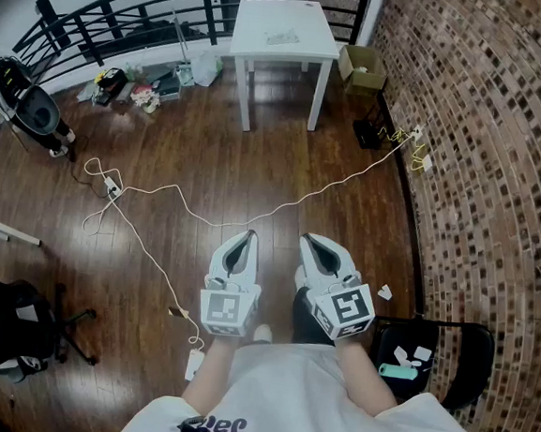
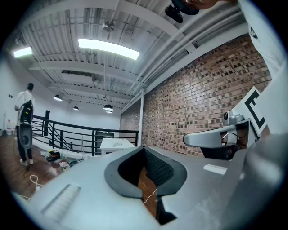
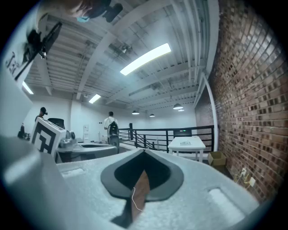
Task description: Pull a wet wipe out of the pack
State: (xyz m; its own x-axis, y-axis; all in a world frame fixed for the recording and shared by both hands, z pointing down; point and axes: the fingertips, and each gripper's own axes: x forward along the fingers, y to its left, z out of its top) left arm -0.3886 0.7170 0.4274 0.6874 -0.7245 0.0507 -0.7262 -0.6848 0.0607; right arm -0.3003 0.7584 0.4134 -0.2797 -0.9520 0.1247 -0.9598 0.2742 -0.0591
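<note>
I stand on a dark wooden floor with both grippers held level in front of me, nothing between their jaws. My left gripper point(image 1: 249, 236) has its tips together, and the left gripper view point(image 2: 144, 148) shows them meeting. The tips of my right gripper point(image 1: 305, 238) are pressed together too, which the right gripper view point(image 3: 144, 151) confirms. Far ahead stands a white table point(image 1: 309, 49) with a flat pale item point(image 1: 284, 38) on top; I cannot tell whether it is the wipe pack. Both grippers are well short of that table point(image 3: 186, 144).
A brick wall point(image 1: 503, 137) runs along the right. A white cable point(image 1: 251, 220) and power strip point(image 1: 112, 187) lie across the floor ahead. A black chair point(image 1: 470, 355) at my right holds a teal object point(image 1: 398, 371). A cardboard box point(image 1: 361, 68) sits beside the table. A black railing point(image 1: 119, 9) is behind it.
</note>
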